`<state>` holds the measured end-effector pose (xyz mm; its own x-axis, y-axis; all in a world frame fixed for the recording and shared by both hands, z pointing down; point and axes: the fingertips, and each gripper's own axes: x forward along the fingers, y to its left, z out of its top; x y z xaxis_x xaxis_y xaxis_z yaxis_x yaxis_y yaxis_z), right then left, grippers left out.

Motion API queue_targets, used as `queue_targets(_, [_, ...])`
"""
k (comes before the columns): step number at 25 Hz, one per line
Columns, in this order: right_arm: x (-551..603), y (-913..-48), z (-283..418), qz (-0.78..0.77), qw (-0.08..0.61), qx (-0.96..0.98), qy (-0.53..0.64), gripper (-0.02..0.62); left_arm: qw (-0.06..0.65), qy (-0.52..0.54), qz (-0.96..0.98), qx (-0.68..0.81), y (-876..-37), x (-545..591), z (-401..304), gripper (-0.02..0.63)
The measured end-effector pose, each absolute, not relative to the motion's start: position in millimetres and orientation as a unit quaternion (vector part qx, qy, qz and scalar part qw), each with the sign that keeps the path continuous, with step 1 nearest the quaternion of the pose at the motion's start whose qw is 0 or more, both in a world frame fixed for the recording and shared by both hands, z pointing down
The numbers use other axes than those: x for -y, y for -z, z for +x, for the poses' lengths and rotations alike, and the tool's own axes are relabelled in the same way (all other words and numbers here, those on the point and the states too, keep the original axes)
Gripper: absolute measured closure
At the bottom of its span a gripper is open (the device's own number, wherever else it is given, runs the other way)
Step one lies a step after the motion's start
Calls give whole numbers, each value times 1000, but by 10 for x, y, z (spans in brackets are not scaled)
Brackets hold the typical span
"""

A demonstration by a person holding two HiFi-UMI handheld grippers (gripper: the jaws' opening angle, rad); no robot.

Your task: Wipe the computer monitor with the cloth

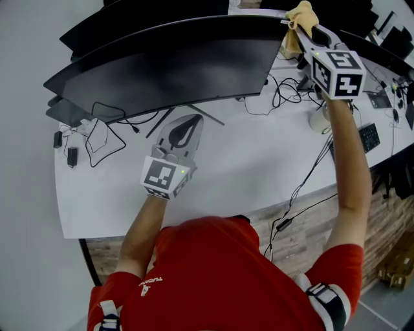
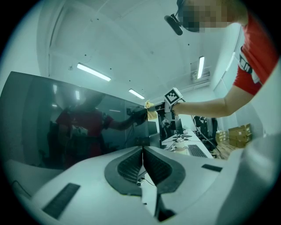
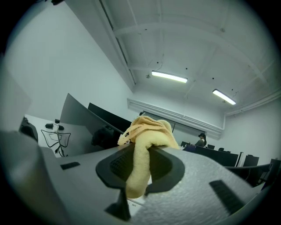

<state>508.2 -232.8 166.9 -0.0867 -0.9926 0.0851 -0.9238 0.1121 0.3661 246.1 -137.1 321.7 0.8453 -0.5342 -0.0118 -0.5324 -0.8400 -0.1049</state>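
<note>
The right hand-held gripper is clamped on a yellow cloth. In the right gripper view its jaws pinch a fold of the cloth, which bunches above them and hangs down between them. The arm is stretched forward and up, and the cloth sits at the top right corner of the curved monitor, against its upper edge as far as the head view shows. From the left gripper view the same cloth appears at the far end of the dark screen, with the marker cube just beside it.

The left hand-held gripper is low over the white desk, in front of the monitor's lower edge, pointing toward the screen. Its jaws are pressed together with nothing between them.

The screen is dark and reflects the person in a red shirt. Black cables lie looped on the desk under the left end of the monitor, and more cables trail from below its right end. A keyboard lies at the right, beyond the raised forearm.
</note>
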Motion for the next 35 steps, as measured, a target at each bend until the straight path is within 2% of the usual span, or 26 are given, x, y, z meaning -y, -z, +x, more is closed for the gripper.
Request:
queue_targets(7, [2301, -1827, 5082, 653, 110, 746, 73, 525, 49, 15, -960, -274, -3270, 1333, 2487, 597])
queue_targets(22, [2313, -2468, 5033, 642, 150, 750, 54, 525, 41, 20, -962, -268, -3348, 1281, 2531, 597])
queue_targets(35, [2336, -3425, 5018, 629, 179, 756, 9, 524, 31, 24, -959, -279, -3436, 1330, 2571, 597])
